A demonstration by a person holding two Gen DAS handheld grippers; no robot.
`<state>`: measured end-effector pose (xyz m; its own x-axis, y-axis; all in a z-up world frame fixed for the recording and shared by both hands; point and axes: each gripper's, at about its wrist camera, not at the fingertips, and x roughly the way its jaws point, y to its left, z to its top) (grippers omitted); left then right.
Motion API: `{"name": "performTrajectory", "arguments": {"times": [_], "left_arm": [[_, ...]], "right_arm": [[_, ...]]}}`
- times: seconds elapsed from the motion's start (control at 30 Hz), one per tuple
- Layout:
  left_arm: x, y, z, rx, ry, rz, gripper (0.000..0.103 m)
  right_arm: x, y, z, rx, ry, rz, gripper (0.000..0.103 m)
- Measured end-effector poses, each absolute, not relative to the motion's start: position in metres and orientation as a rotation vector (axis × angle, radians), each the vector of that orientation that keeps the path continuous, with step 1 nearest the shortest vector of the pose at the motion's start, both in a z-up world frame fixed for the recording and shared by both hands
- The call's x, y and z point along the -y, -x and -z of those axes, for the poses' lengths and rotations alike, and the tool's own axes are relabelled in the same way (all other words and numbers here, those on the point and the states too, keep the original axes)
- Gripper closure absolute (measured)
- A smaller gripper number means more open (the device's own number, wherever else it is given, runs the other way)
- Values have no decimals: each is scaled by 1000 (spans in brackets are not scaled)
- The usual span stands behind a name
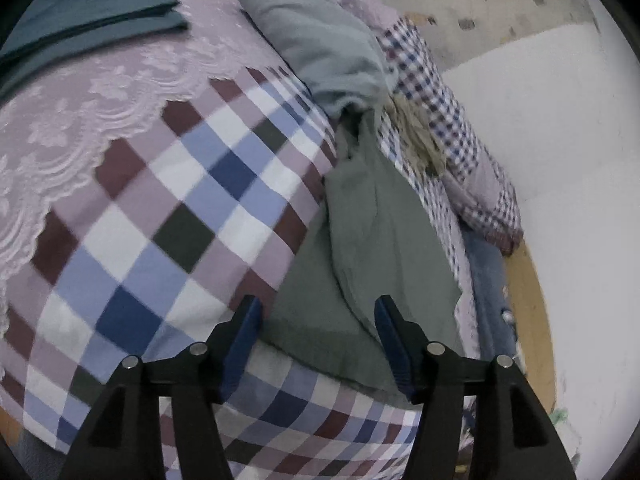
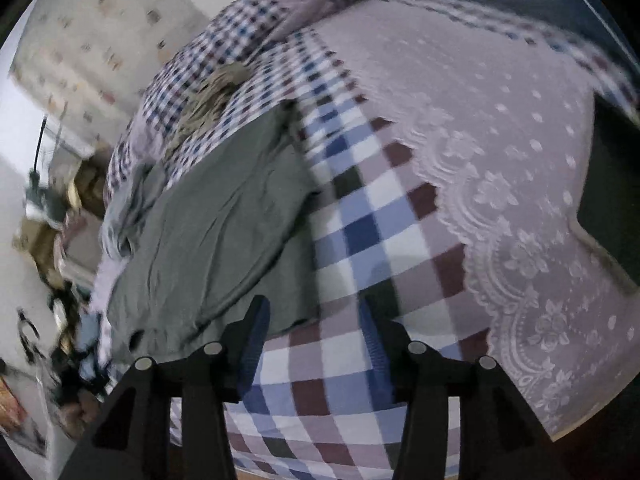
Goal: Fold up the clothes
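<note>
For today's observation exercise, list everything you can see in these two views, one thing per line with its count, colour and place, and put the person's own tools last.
checked bedspread: one, white, blue, maroon and lilac squares, covering the bed
lace panel: one, pale lilac, on the bedspread
green garment: one, grey-green, crumpled at the bed's edge, ahead of both claws
grey garment: one, light grey, bunched beyond the green one
folded garment: one, dark teal, flat on the lace panel
small-check bedding: one, maroon and navy on white, heaped by the wall
wall: one, white, beside the bed
left claw: one, black with blue pads, open, above the green garment
right claw: one, black with blue pads, open, above the bedspread
</note>
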<state>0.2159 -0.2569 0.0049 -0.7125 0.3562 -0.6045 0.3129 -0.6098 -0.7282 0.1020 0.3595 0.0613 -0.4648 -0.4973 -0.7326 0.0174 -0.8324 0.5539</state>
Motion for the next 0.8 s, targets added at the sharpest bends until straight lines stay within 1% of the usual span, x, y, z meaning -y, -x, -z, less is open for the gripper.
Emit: {"name": "performTrajectory", "arguments": {"times": [0.03,0.07,0.1,0.17,0.27,0.37,0.73,0.77,0.8], "left_arm": [[256,-214,-4,1358,1187,-2528,40],[255,-213,-4,1348,1193,-2522,40],[255,-211,-4,1349,1195,-2512,40],[256,-211,-3,1370,1190,-2484,40],[257,-212,0,1410,1174,-2419,40],[253,-210,0,1397,1185,-2390,40],[254,-205,3,1387,1198,-2392,40],[254,-205,4,1388,1199,-2392,44],[255,-205,4,1389,1204,-2396,49]], "right_arm": [[-363,-100,-58,738,-1414,2324,50],[-367,-98,-55,779,-1416,2299,46],[-371,-96,-52,817,-1417,2274,40],[-373,-92,-48,859,-1410,2230,36],[-371,-88,-45,859,-1409,2214,30],[-365,-84,-45,832,-1407,2206,26],[-307,-73,-46,585,-1381,2136,26],[-304,-73,-46,571,-1385,2145,26],[-304,-74,-46,567,-1387,2150,29]]}}
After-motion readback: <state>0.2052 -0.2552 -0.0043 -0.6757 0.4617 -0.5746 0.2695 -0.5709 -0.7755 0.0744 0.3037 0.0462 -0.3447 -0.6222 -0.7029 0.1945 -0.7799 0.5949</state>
